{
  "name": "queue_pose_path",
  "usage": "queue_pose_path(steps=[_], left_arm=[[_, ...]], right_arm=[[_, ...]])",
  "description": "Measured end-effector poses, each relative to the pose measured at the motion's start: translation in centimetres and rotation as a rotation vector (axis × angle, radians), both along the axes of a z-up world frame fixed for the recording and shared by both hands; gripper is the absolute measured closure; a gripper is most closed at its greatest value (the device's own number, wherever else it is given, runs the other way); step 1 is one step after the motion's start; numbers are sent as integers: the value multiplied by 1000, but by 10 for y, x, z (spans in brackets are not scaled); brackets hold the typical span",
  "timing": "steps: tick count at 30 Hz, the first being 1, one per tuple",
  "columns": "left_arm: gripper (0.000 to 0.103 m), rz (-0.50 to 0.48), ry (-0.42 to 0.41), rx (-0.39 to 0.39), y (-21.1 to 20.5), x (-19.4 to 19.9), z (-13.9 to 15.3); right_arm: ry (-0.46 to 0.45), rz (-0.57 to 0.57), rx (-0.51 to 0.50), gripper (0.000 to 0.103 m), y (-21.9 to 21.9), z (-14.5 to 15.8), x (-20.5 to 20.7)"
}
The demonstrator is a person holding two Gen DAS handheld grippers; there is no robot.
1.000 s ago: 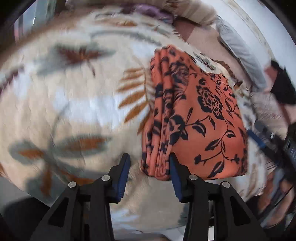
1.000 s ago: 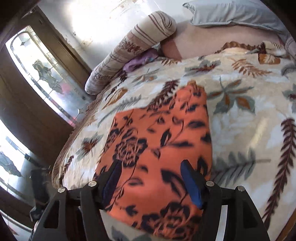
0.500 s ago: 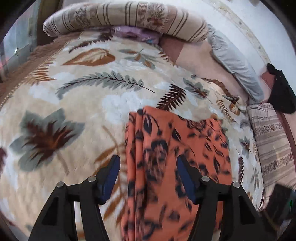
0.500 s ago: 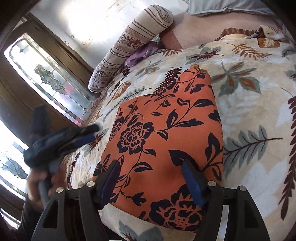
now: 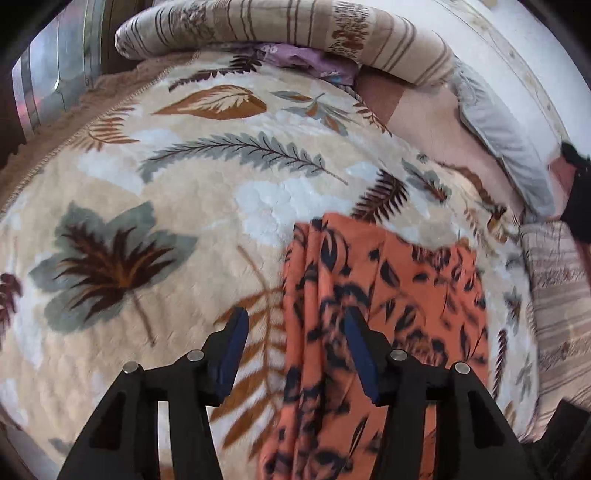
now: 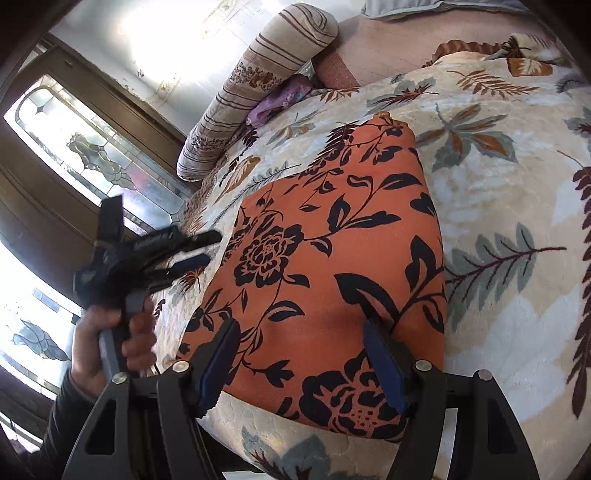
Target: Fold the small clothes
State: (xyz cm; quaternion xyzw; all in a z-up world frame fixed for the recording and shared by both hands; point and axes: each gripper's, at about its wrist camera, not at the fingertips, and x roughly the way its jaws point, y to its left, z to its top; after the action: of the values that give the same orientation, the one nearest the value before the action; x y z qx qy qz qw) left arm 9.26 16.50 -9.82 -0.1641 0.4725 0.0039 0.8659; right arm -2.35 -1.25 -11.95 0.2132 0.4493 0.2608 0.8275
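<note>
An orange cloth with a black flower print (image 6: 332,258) lies folded flat on the leaf-patterned blanket (image 6: 498,184). My right gripper (image 6: 300,326) hovers open over the cloth's near edge, nothing between its fingers. My left gripper (image 5: 295,314) hangs above the cloth's (image 5: 388,295) bunched left edge. Its jaws are closing, and the pads touch nothing. The right wrist view shows the left gripper (image 6: 210,248) in the air left of the cloth, held by a hand (image 6: 110,343).
A striped bolster (image 5: 295,29) and a purple garment (image 5: 303,55) lie along the far side of the bed. A grey pillow (image 5: 506,144) and a striped cushion (image 5: 557,295) sit at the right. A wooden door with patterned glass (image 6: 74,147) stands beyond the bed's left edge.
My left gripper has lifted away from the cloth's corner and its jaws have widened. It has come into the right wrist view at the left. The right gripper has hardly moved.
</note>
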Motion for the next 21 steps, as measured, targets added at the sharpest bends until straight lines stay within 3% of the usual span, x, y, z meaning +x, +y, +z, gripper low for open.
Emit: queue_pose_path(steps=[4,6,10,19,21], left_arm=[[46,1,-19,38,-7,-33,3],[36,-1,-33,63,-13,-45,6],[36,-15,-61,123,-25,-64,10],[33,-39,-54,125,-31,-75,9],[21,-52,-57,96,-31,-74,9]], right_arm=[[-2,-4,0,31,3,3,-11],[-10,1,-5,31,4,7,-18],[-20,-14,-13,31,0,13,-29],[6,-122,15,26,-38,11,-36],[14,-140,19,24,-47,9,-34]])
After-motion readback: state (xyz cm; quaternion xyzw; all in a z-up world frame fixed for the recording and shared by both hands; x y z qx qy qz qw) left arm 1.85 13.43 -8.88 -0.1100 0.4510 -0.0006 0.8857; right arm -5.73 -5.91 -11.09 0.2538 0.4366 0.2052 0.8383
